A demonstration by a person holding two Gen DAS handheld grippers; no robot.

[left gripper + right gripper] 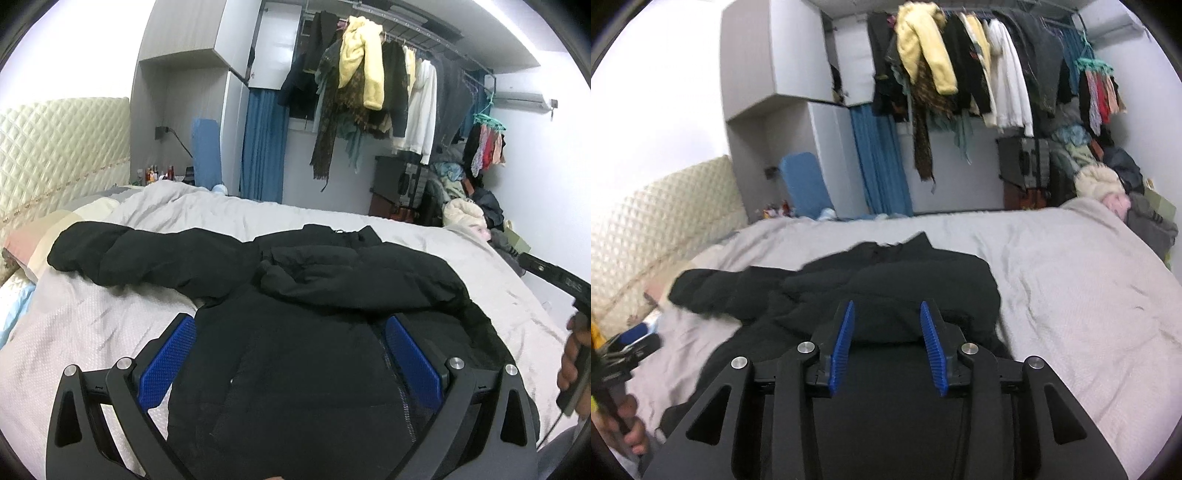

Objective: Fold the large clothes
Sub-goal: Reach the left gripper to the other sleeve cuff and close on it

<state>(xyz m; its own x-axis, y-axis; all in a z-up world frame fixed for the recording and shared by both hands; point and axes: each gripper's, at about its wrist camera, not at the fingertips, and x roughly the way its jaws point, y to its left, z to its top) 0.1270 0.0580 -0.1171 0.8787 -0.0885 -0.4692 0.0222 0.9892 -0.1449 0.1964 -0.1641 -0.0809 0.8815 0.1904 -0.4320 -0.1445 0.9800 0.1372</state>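
Observation:
A black padded jacket [295, 332] lies on the bed, front zipper up, collar toward the far side. Its left sleeve [140, 254] stretches out toward the headboard; the right sleeve [343, 280] is folded across the chest. My left gripper [291, 332] is open wide above the jacket's lower body, holding nothing. My right gripper [886, 314] is open above the jacket [886, 280], its blue pads [931, 343] apart with nothing between them. The right gripper's handle [569, 295] shows at the right edge of the left wrist view.
The bed has a light grey quilt [1071, 288] and a cream quilted headboard [55, 155] at the left. A rack of hanging clothes [369, 92] and a pile of clothes [1108, 177] stand beyond the far edge.

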